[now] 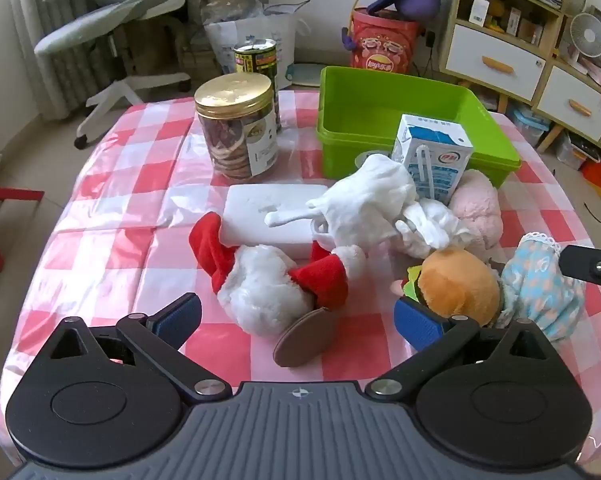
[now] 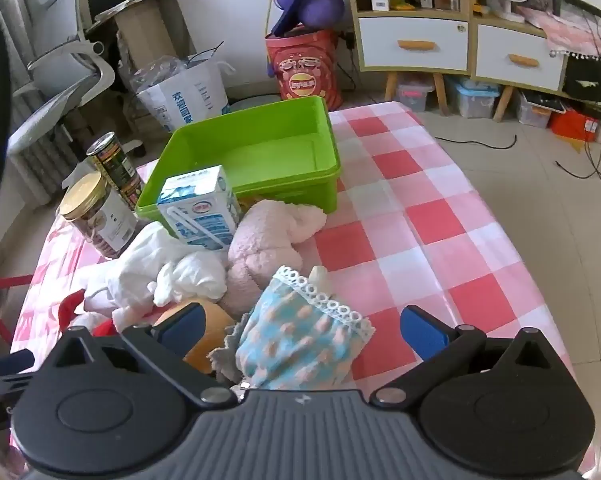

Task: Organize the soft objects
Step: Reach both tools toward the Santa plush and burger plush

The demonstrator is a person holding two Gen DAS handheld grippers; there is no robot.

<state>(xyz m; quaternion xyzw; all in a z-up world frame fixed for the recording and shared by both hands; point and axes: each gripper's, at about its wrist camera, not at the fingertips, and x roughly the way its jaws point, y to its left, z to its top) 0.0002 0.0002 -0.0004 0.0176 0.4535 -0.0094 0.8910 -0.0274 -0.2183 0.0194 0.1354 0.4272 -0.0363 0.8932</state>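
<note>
Both hand-held grippers hover over the checked surface (image 1: 112, 184) with their jaws spread wide and nothing clamped. Ahead of the left hand-held gripper (image 1: 298, 322) lies a red-and-white plush toy (image 1: 272, 284) on its side, its brown sole toward the camera; the blue pads stand on either side of it without pressing. Just right of it sits a burger-shaped plush (image 1: 458, 282), touching the right-hand pad. The right hand-held gripper (image 2: 302, 330) has a blue patterned cloth with lace trim (image 2: 300, 340) between its open fingers, not gripped. Behind these soft things are crumpled white cloth (image 1: 374, 204), a pink fluffy toy (image 2: 260, 248) and a white rectangular block (image 1: 268, 208), all bunched together. A milk carton (image 1: 432, 154) stands upright against the front wall of a green plastic bin (image 1: 496, 160), whose inside is bare. At the left, a gold-lidded cookie jar (image 1: 238, 128) stands with a dark tin can (image 1: 256, 58) behind it.
</note>
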